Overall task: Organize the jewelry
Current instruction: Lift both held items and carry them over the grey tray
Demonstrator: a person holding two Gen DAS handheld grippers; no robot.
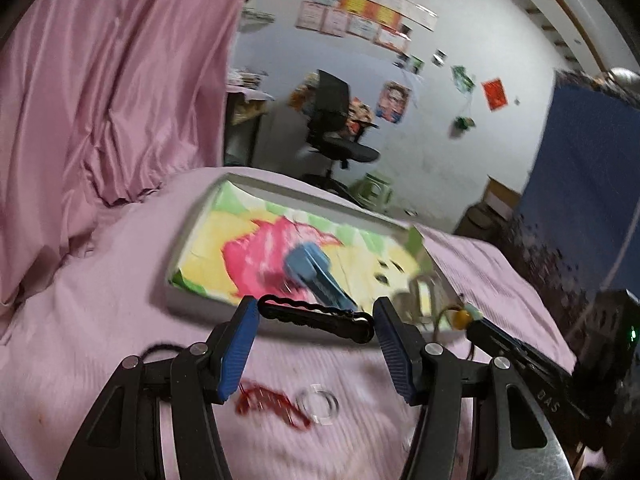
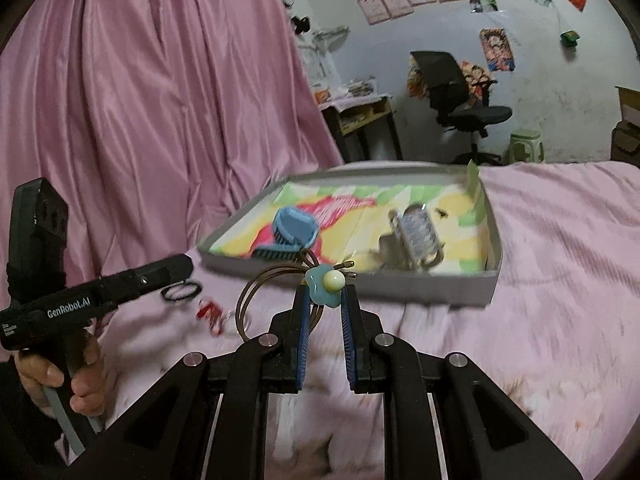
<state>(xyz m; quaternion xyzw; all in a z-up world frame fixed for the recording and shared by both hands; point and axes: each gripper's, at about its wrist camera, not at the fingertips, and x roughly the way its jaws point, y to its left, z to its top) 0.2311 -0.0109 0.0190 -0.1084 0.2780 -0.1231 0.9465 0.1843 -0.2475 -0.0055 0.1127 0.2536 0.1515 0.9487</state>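
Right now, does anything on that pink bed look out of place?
Yes: a red hair tie and a clear ring lie loose on the pink bedspread, outside the tray that already holds a blue clip.

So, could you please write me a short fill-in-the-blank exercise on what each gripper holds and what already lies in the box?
1. The left gripper holds a wavy ____ hair band.
2. The right gripper is shut on a light blue charm with a thin ____ cord.
3. The blue claw clip lies inside the shallow grey ____.
4. A red trinket lies on the ____ bedsheet.

Missing words: black; brown; box; pink
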